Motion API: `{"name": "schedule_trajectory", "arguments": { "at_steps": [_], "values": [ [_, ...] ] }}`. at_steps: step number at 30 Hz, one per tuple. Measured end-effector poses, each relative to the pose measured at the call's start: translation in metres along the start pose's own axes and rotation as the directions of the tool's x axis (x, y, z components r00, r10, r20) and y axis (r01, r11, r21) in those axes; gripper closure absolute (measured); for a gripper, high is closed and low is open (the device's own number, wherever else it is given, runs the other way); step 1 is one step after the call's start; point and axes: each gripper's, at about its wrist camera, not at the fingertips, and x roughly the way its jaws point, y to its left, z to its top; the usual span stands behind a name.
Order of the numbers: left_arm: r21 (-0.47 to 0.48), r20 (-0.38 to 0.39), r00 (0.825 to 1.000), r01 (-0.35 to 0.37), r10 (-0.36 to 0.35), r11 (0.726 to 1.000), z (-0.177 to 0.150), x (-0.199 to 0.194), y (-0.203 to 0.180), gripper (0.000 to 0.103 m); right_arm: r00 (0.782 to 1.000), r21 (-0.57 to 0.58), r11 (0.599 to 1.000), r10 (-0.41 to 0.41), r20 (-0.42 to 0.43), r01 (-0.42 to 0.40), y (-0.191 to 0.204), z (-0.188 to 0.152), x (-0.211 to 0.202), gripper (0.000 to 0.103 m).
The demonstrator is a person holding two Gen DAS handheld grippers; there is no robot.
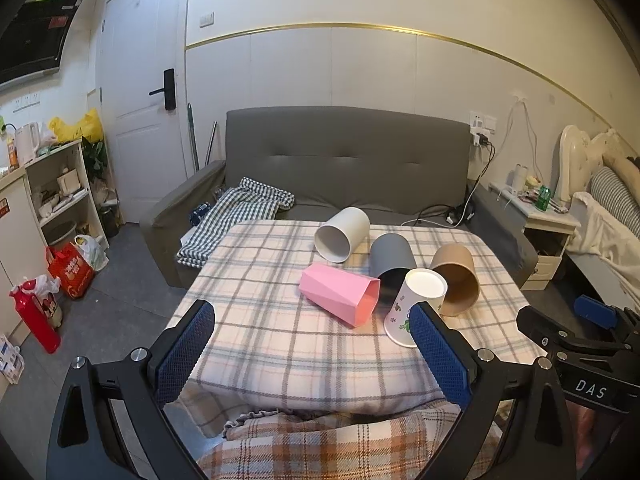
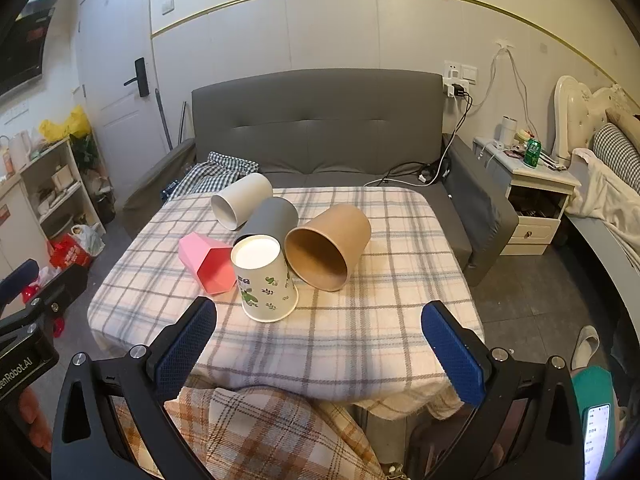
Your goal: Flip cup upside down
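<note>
A white paper cup with green leaf print point(image 2: 266, 278) stands upside down on the plaid-covered table point(image 2: 360, 320); it also shows in the left wrist view point(image 1: 414, 304). Around it lie a pink faceted cup point(image 2: 206, 260), a grey cup point(image 2: 272, 216), a white cup point(image 2: 240, 200) and a brown paper cup point(image 2: 328, 244), all on their sides. My left gripper point(image 1: 312, 354) is open and empty over the table's near edge. My right gripper point(image 2: 320, 354) is open and empty, in front of the printed cup.
A grey sofa point(image 2: 320, 128) stands behind the table with a checked cloth point(image 1: 236, 216) on it. A bedside cabinet point(image 2: 532, 196) and a bed are at the right. Shelves and bags point(image 1: 72, 268) stand at the left. A plaid blanket point(image 2: 260, 432) lies below the grippers.
</note>
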Motion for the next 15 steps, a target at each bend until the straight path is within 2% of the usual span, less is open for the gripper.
{"name": "schedule_trajectory", "arguments": {
  "at_steps": [15],
  "values": [
    [-0.013,-0.009,1.000,-0.007,0.007,1.000,-0.0011,0.0020,0.0020,0.002,1.000,-0.011,1.000,-0.002,-0.009,0.002,0.0009,-0.0022,0.0015,0.000]
  ]
}}
